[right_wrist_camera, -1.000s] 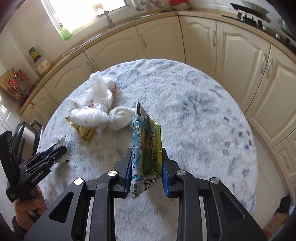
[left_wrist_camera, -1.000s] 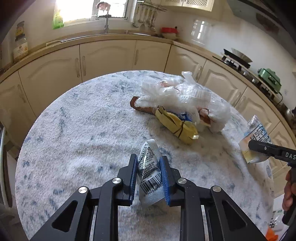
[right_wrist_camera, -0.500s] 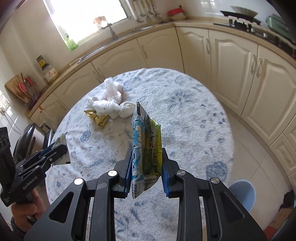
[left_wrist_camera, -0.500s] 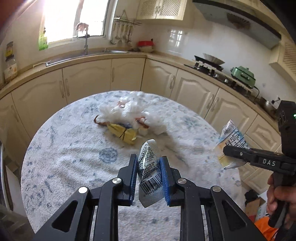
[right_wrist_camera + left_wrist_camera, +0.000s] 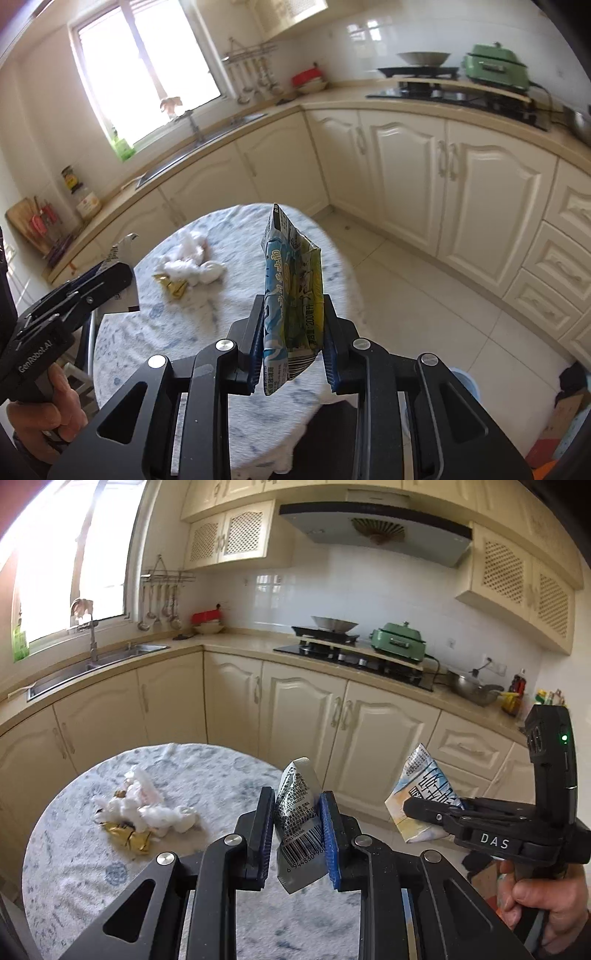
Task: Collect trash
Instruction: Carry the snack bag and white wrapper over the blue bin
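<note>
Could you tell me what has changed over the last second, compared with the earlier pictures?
Both grippers have lifted up and away from the round table, which now looks smaller and lower in both views. Unchanged: the left gripper grips the silver carton, the right gripper the blue-green carton, and the tissue-and-wrapper pile lies untouched.

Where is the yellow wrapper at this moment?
The yellow wrapper lies on the round table, at the left in the left wrist view, touching the near side of the white plastic heap.
</note>
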Demonstrator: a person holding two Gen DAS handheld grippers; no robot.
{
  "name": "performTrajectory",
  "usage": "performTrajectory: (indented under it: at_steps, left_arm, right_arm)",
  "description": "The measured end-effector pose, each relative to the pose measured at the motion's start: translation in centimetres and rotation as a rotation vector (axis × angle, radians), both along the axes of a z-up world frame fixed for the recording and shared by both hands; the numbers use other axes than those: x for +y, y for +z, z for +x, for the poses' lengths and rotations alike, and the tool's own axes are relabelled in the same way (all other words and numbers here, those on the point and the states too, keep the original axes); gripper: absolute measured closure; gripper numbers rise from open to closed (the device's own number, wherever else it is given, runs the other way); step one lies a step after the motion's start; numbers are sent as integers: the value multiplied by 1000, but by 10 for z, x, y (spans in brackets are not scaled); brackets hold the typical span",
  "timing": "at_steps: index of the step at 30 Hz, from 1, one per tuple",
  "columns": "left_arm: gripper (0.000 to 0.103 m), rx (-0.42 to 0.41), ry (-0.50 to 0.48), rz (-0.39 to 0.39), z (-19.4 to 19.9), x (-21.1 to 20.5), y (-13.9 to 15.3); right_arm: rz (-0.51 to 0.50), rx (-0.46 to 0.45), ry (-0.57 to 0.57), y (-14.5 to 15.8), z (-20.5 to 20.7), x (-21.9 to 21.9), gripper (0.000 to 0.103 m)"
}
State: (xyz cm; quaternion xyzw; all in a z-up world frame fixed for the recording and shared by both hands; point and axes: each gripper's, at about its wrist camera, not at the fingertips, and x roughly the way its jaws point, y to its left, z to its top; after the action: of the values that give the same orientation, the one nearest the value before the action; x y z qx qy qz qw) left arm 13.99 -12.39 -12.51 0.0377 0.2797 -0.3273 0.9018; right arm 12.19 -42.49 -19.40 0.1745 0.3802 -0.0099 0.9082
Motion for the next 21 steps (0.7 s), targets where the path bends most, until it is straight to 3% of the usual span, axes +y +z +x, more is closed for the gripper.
performTrajectory:
  at_steps: [5,10,19,21]
  left_arm:
    - [83,2,-98,0,-2,-48,1]
    - [83,65,-198,16,7,-107,-17]
    - [83,198,-339,99,24,-206,-77]
    - [83,284,-366,111,32,-226,-100]
  right_arm:
    - [-6,0,-111,2,-28,-49,76]
    - [1,34,-232,-11,-57,-100,76]
    - [43,145,-387,-60,-99,-173,76]
    - [60,172,-408,-76,-106,-183,76]
